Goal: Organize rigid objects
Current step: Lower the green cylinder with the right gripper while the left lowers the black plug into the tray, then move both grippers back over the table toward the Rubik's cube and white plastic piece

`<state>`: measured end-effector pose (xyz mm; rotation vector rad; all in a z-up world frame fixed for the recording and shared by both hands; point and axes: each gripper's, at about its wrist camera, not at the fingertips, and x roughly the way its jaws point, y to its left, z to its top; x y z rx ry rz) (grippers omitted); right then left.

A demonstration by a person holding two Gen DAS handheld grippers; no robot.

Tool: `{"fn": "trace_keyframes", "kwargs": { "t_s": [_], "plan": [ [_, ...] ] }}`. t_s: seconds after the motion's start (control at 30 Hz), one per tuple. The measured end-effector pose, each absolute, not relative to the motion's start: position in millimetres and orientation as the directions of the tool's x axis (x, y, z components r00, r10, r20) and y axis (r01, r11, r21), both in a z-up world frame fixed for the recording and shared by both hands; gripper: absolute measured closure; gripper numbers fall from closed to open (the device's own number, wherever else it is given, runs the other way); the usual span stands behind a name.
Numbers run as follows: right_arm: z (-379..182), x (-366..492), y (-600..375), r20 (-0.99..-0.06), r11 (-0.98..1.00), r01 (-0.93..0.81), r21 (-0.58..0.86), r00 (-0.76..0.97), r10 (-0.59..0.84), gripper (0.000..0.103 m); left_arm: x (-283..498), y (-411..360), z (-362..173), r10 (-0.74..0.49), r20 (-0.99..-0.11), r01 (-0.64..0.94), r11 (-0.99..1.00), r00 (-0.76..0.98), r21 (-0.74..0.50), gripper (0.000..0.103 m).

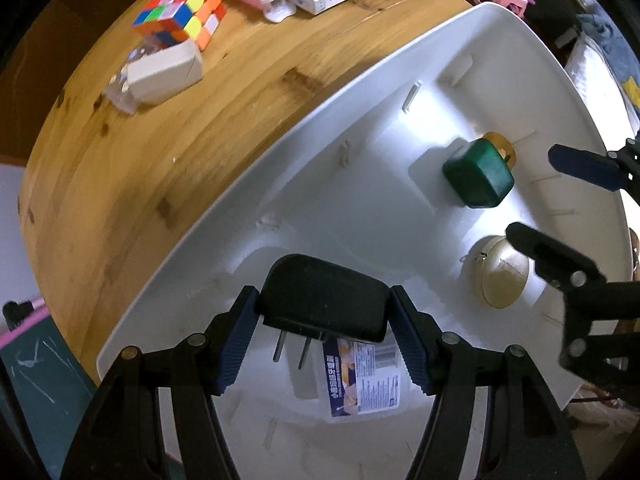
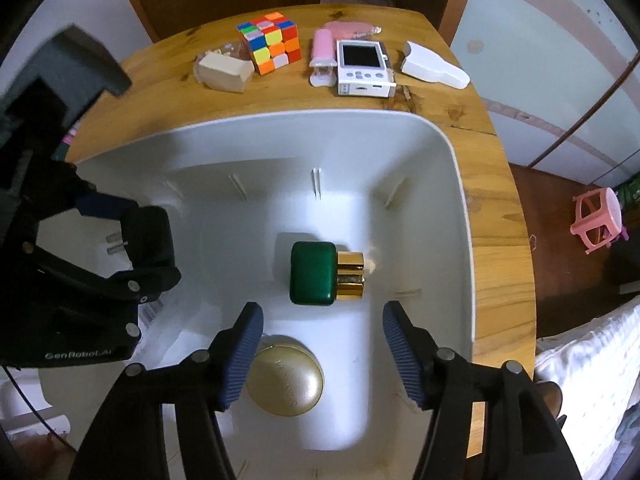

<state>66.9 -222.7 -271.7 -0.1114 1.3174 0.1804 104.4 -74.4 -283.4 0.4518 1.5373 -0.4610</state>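
My left gripper is shut on a black plug adapter, prongs pointing down, held over the white bin. In the right wrist view the left gripper and the adapter hang at the bin's left side. My right gripper is open and empty above a gold round tin, with a green and gold bottle ahead of it. Both also show in the left wrist view, the tin and bottle. A labelled clear box lies under the adapter.
On the wooden table behind the bin stand a Rubik's cube, a beige box, a pink stapler, a white handheld console and a white case. A pink stool stands on the floor at right.
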Motion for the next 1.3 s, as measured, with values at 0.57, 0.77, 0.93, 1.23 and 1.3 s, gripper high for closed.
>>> {"fn": "trace_keyframes", "kwargs": {
  "t_s": [0.57, 0.77, 0.93, 1.23, 1.3],
  "plan": [
    [-205, 52, -240, -0.919, 0.975, -0.210, 0.068, 0.368, 0.143, 0.040, 83, -76, -234, -0.069, -0.998, 0.532, 0.845, 0.014, -0.051, 0.015],
    [-186, 57, -240, -0.901, 0.977, -0.204, 0.062, 0.410, 0.143, 0.040, 87, -78, -205, -0.106, -0.991, 0.509, 0.859, 0.077, -0.053, 0.015],
    [-172, 60, -241, -0.884, 0.976, -0.208, 0.064, 0.441, 0.152, 0.040, 104, -79, -184, -0.135, -0.982, 0.469, 0.881, 0.131, -0.059, 0.015],
    [-158, 73, -241, -0.862, 0.975, -0.206, 0.080, 0.478, 0.172, 0.040, 132, -72, -152, -0.167, -0.961, 0.392, 0.917, 0.222, -0.069, 0.015],
    [-155, 76, -242, -0.856, 0.975, -0.204, 0.088, 0.485, 0.179, 0.040, 137, -71, -144, -0.169, -0.955, 0.381, 0.922, 0.244, -0.066, 0.015]
  ]
}}
